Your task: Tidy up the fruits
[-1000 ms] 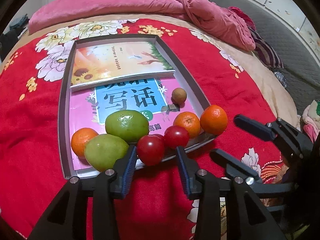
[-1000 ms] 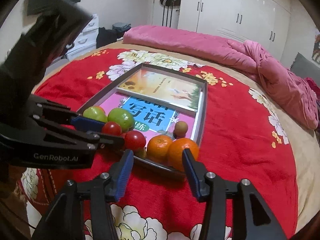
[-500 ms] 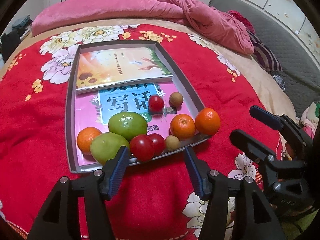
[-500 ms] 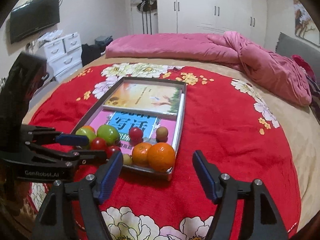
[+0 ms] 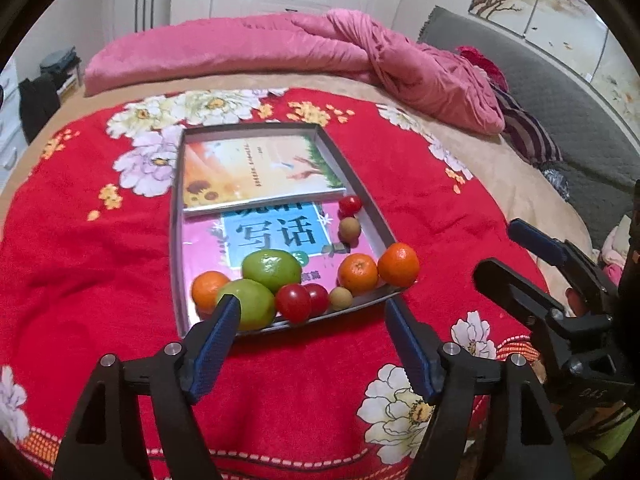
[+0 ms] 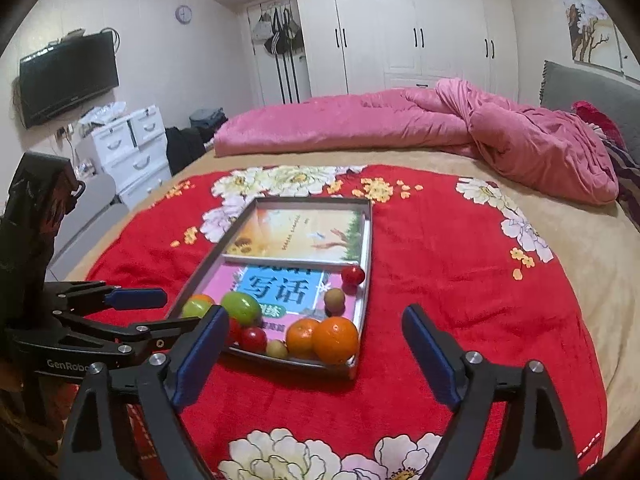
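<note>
Both tools released, nothing gripped: left tool (image 5: 312, 334) and right tool (image 6: 312, 344) jaws just spread, likely after drop-off. Fruits (image 5: 272, 270) were clustered in tray (image 5: 176, 240) at 6 o'clock edge, on bed.

A tray (image 5: 176, 240) lies on the blanket (image 5: 80, 248) spread over the bed (image 5: 500, 168), with two books inside, the far book (image 5: 256, 172) overlapping the near book (image 5: 272, 236). Most fruits (image 5: 272, 272) cluster along the tray's near edge; one tomato (image 5: 350, 205) and a longan (image 5: 349, 228) sit by its right wall.
</note>
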Demonstrator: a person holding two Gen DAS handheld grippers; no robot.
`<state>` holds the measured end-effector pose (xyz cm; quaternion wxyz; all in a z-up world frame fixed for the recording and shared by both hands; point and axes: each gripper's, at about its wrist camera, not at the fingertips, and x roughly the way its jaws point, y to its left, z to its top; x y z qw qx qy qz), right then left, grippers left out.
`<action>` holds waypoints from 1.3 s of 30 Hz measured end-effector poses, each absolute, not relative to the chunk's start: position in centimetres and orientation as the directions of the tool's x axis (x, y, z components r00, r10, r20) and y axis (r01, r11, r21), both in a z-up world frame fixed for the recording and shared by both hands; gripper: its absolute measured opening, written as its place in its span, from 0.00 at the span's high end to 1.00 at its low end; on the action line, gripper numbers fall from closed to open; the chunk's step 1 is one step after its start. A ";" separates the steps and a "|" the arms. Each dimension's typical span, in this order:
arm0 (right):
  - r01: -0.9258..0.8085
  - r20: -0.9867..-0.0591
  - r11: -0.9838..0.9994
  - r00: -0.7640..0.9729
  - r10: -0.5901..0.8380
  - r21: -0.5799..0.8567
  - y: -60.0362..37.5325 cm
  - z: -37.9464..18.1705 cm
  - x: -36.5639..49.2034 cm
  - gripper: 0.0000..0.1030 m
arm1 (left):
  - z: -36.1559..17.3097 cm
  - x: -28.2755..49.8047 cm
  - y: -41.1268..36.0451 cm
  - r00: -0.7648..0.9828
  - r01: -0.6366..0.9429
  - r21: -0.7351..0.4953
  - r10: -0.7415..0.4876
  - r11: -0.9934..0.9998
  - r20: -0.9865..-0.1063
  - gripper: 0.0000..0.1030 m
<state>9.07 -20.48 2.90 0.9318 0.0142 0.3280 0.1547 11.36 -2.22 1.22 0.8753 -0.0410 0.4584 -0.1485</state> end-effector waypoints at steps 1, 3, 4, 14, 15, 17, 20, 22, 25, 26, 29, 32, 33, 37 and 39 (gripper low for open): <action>-0.278 -0.602 0.952 0.740 0.298 0.129 -20.5 3.2 8.9 0.07 | 1.5 10.9 -2.0 0.547 0.208 -0.204 -0.287 0.957 -0.787 0.25; -0.277 -0.596 0.952 0.746 0.297 0.127 -20.4 3.7 8.5 0.04 | 2.0 10.0 -1.6 0.564 0.190 -0.202 -0.275 0.961 -0.779 0.24; -0.279 -0.594 0.952 0.748 0.297 0.125 -20.3 4.0 8.2 0.02 | 2.2 9.7 -1.5 0.567 0.187 -0.202 -0.273 0.961 -0.777 0.24; -0.272 -0.634 0.951 0.712 0.303 0.149 -20.1 3.6 5.0 0.01 | 2.9 5.7 0.6 0.600 0.095 -0.186 -0.205 0.978 -0.773 0.24; -0.265 -0.643 0.952 0.704 0.301 0.155 -20.1 3.4 4.8 0.01 | 2.8 5.3 0.7 0.600 0.092 -0.183 -0.201 0.979 -0.774 0.24; -0.252 -0.659 0.954 0.693 0.293 0.160 -20.1 2.9 4.3 0.01 | 2.6 4.6 0.9 0.596 0.081 -0.178 -0.191 0.981 -0.780 0.24; -0.249 -0.668 0.956 0.686 0.289 0.158 -19.9 2.5 3.5 0.01 | 2.1 3.3 1.0 0.587 0.068 -0.177 -0.183 0.982 -0.789 0.24; -0.250 -0.665 0.956 0.689 0.288 0.156 -19.7 2.3 2.8 0.01 | 1.5 2.5 1.0 0.579 0.054 -0.181 -0.178 0.982 -0.796 0.24; -0.255 -0.667 0.954 0.685 0.293 0.158 -19.5 1.7 2.3 0.01 | 0.8 2.1 0.9 0.574 0.039 -0.193 -0.180 0.980 -0.799 0.24; -0.258 -0.673 0.954 0.680 0.292 0.153 -19.3 1.5 2.3 0.01 | 0.7 2.1 0.8 0.573 0.039 -0.191 -0.178 0.981 -0.800 0.24; -0.267 -0.684 0.952 0.668 0.293 0.148 -18.9 1.0 2.4 0.01 | 0.6 2.4 0.6 0.567 0.038 -0.182 -0.171 0.983 -0.805 0.24; -0.277 -0.679 0.950 0.671 0.298 0.143 -18.7 1.1 2.4 0.01 | 0.3 2.4 0.6 0.561 0.034 -0.182 -0.170 0.983 -0.811 0.24; -0.280 -0.678 0.949 0.671 0.300 0.143 -18.7 1.1 2.4 0.01 | 0.3 2.4 0.5 0.560 0.032 -0.180 -0.167 0.983 -0.812 0.24; -0.285 -0.682 0.947 0.663 0.308 0.151 -18.6 0.9 2.4 0.01 | 0.5 2.4 0.5 0.568 0.026 -0.174 -0.157 0.984 -0.808 0.24; -0.285 -0.681 0.945 0.662 0.314 0.158 -18.7 1.0 2.5 0.01 | 0.6 2.4 0.5 0.574 0.026 -0.170 -0.154 0.985 -0.805 0.24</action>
